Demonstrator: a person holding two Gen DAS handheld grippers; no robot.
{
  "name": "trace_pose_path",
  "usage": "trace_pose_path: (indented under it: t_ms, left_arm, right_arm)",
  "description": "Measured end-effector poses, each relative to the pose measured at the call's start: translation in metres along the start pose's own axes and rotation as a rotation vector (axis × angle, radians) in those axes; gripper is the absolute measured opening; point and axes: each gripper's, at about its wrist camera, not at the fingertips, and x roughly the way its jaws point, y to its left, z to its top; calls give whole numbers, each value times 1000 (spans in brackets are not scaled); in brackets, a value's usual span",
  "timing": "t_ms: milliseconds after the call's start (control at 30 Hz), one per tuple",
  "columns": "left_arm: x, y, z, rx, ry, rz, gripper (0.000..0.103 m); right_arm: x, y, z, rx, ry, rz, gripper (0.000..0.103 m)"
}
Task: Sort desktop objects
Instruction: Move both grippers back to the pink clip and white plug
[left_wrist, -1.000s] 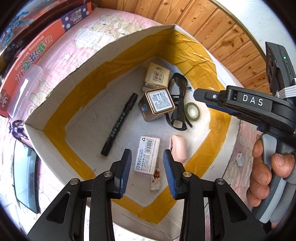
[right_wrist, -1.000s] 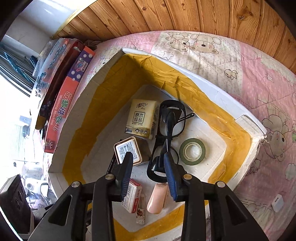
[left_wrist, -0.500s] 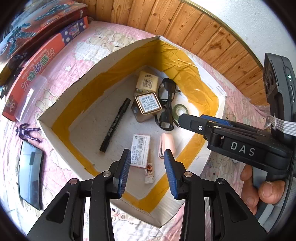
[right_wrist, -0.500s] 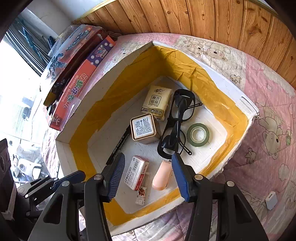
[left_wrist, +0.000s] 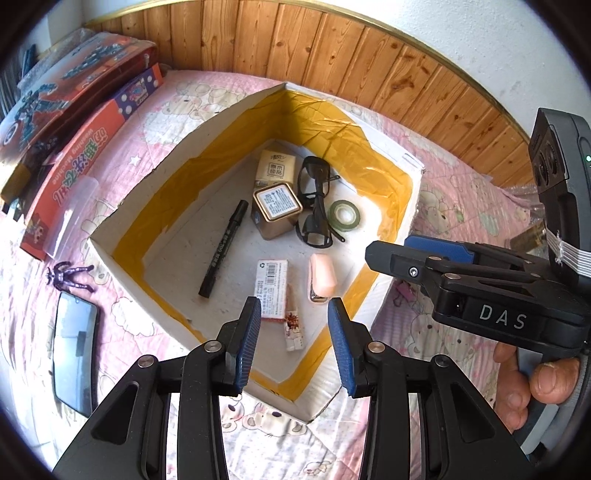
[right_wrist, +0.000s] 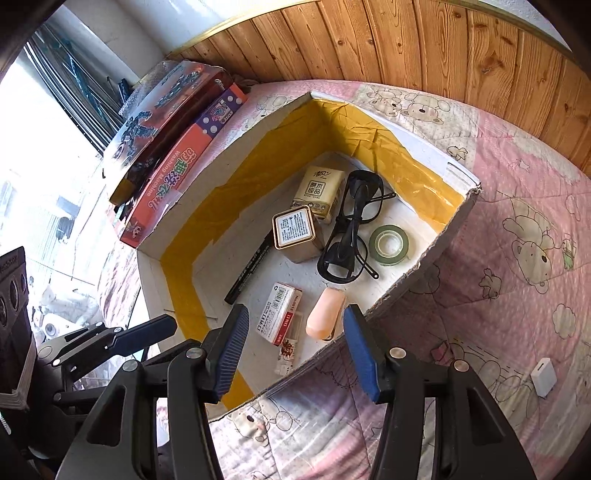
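A white box with yellow tape inside (left_wrist: 402, 192) (right_wrist: 458, 210) lies on the pink bedspread. In it are a black marker (left_wrist: 223, 248) (right_wrist: 246, 271), a square tin (left_wrist: 277, 211) (right_wrist: 295, 232), a tissue pack (left_wrist: 277, 167) (right_wrist: 320, 190), black glasses (left_wrist: 316, 201) (right_wrist: 351, 236), a green tape roll (left_wrist: 344, 215) (right_wrist: 389, 244), a staple box (left_wrist: 272, 282) (right_wrist: 280, 314) and a pink stapler (left_wrist: 322, 277) (right_wrist: 325, 313). My left gripper (left_wrist: 293, 347) is open and empty above the box's near corner. My right gripper (right_wrist: 293, 352) is open and empty above the near rim.
A phone (left_wrist: 74, 347) and a small purple figure (left_wrist: 68, 276) lie left of the box. Game boxes (left_wrist: 81, 133) (right_wrist: 177, 155) are stacked at the far left. A small white cube (right_wrist: 543, 376) lies on the bedspread at right. A wooden wall is behind.
Both grippers have pulled back and up from the box, so it looks smaller. The right jaws have opened wider. The objects in the box have not moved.
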Motion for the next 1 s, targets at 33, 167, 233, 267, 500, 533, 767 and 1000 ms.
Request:
trace_pose_path:
  t_ms: [33,167,233,267,500,533,767,1000]
  left_arm:
    - [-3,-1,-1,10,-6,4,40]
    - [-13,-4,-8,36,-27,-11,40]
    - [-17,-8,-12,51,-36,-21,41]
    - [-19,-10,-13,61,-40,-25,41]
    - [-24,-36,-21,131,-44,-77,43]
    - [-23,-40,-23,143,-39,-88,44]
    - [6,-76,-31,213,35,-135,45]
    - [55,-116,-37,272,147,-175,46]
  right_arm:
    - [-2,1,-1,-5,-4,-3,55]
    - [-10,4,-7,-26,-23,-5,57]
    - [-14,5,-11,-42,-35,-11,59]
    - [-15,5,-13,-51,-40,-14,59]
    - [-37,-3,-47,-99,-113,-10,60]
    - [-41,-7,-55,-96,-125,-8,60]
    - [-55,-66,-110,50,-191,3,60]
    - [-62,-144,-150,264,-209,-84,60]
